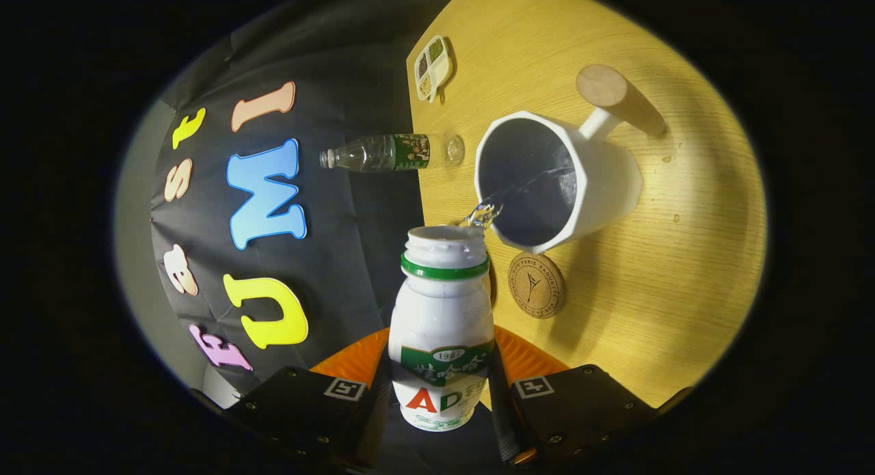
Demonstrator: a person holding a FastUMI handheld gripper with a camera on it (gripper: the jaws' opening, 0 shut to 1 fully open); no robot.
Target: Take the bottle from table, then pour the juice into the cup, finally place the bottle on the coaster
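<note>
Claw (441, 393) grips bottle (441, 324), pouring into cup (554, 181).

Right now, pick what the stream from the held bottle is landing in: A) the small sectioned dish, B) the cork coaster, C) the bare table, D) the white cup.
D: the hand-held gripper clamps the bottle, tipped, and its clear stream arcs into the white cup.

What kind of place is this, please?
Probably a recording booth set up for tabletop demonstrations: a wooden table against a black cloth wall, with the gripper shut on a juice bottle, pouring into a white cup.
</note>
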